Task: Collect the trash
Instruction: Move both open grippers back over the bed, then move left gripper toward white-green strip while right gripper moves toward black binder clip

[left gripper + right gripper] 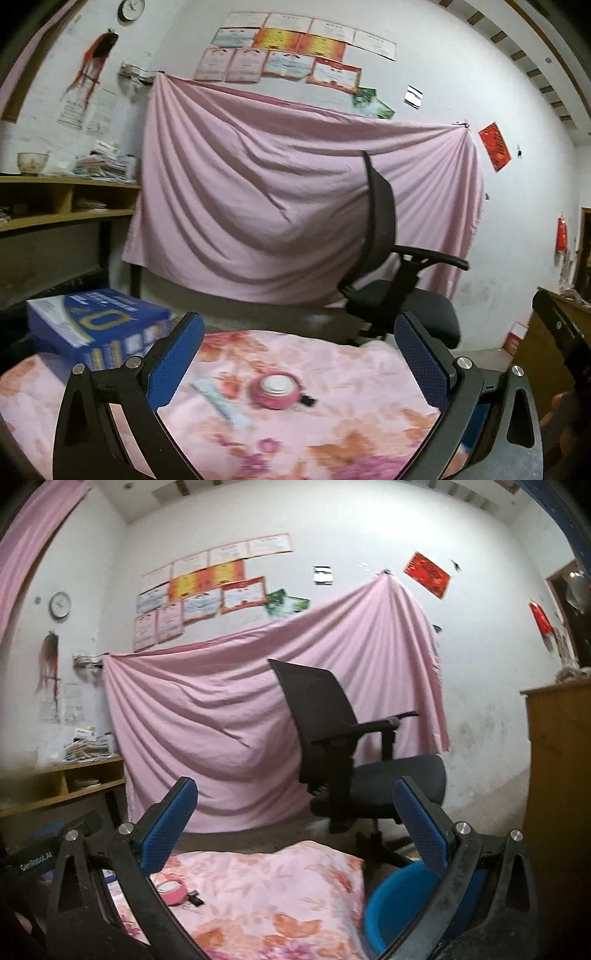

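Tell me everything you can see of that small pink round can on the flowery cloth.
The small pink round can lies on the pink floral cloth, its pale silvery end facing up. A small black piece sits by its right side. It is blurred, so any print is unreadable. Neither hand-held gripper touches it.

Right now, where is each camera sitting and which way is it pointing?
Left wrist: rides the left hand-held gripper, open, looking over the floral cloth at a pink can, blue box, and far wall.
Right wrist: rides the right hand-held gripper, open, above the cloth's right edge and a blue bin, facing the same wall.
Shared: pink can, office chair, hanging pink sheet.
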`<action>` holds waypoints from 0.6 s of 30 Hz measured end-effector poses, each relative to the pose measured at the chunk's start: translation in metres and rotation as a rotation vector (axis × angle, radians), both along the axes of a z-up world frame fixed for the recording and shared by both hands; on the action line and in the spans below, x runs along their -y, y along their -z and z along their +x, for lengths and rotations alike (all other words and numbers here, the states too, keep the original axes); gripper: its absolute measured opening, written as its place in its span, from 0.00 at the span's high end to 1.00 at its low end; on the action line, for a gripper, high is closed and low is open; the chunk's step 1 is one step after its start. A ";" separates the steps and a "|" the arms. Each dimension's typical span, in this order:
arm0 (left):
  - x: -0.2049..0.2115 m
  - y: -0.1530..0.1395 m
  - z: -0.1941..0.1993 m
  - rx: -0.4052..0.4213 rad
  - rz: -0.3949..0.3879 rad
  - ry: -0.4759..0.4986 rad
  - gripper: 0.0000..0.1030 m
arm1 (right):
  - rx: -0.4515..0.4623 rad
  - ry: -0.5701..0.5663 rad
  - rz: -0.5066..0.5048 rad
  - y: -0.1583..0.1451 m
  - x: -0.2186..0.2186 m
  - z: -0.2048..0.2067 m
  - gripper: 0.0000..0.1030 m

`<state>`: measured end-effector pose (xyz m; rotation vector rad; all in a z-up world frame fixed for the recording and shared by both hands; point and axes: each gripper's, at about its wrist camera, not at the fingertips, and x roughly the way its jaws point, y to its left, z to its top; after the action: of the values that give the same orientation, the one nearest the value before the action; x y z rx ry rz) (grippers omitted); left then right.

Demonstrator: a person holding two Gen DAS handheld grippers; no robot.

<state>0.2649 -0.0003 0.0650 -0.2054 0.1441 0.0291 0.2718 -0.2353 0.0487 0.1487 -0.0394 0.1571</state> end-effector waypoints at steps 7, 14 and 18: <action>-0.031 0.025 -0.007 -0.031 0.055 -0.039 0.02 | -0.033 -0.073 -0.051 0.009 -0.039 0.016 0.00; -0.044 0.057 0.013 -0.163 0.082 -0.005 0.02 | -0.083 -0.145 -0.132 0.022 -0.068 0.030 0.00; -0.057 0.066 0.028 -0.243 0.025 0.044 0.02 | -0.141 -0.149 -0.171 0.031 -0.076 0.042 0.00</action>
<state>0.2928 0.0566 -0.0012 -0.1729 0.3904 0.0121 0.3135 -0.1594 0.0178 -0.0089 0.1256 0.2974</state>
